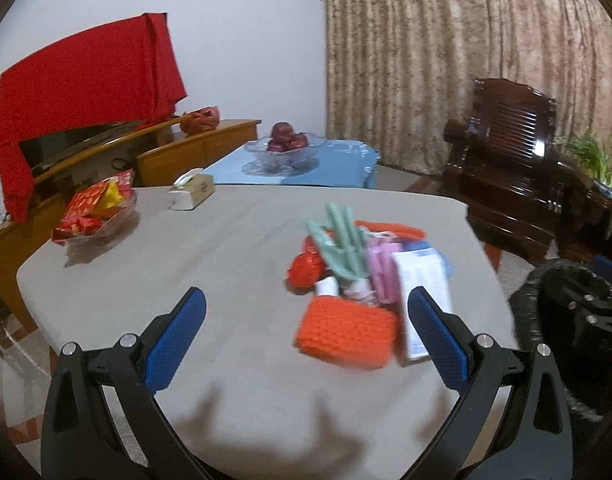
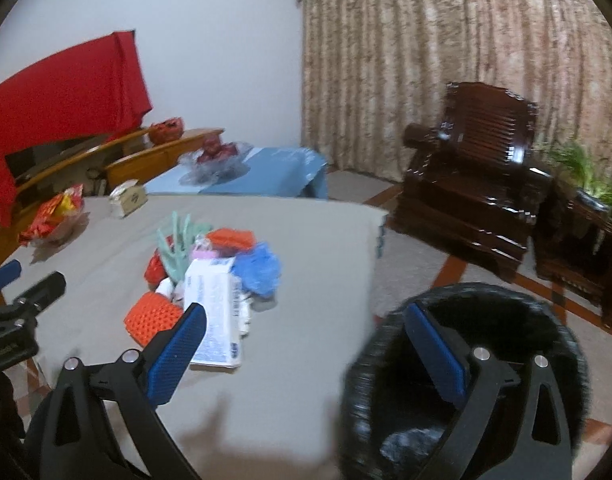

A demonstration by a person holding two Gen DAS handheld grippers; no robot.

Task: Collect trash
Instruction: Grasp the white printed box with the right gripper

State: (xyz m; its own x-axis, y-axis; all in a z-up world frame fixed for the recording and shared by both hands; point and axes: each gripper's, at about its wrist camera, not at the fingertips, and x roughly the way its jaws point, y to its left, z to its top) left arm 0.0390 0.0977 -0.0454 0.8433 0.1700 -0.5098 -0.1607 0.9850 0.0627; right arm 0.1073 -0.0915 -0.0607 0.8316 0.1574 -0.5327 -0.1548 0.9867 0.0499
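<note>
A heap of trash lies on the grey table (image 1: 209, 248): an orange foam net (image 1: 348, 331) nearest me, a white paper box (image 1: 422, 280), pale green strips (image 1: 342, 240), pink wrappers (image 1: 380, 270) and a red ball (image 1: 306, 268). My left gripper (image 1: 308, 304) hovers open above the table, just short of the orange net, nothing between its fingers. In the right wrist view the same heap shows the white box (image 2: 213, 304), orange net (image 2: 153, 316) and a blue mesh puff (image 2: 259, 266). My right gripper (image 2: 306, 320) is open and empty over the table's right edge, beside the black-lined bin (image 2: 502, 308).
A tissue box (image 1: 191, 192) and a glass dish of red snack packets (image 1: 97, 212) stand at the table's far left. Behind are a blue-clothed table with a bowl of apples (image 1: 285, 148), a wooden sideboard (image 1: 209, 140), and a dark wooden armchair (image 2: 474, 176).
</note>
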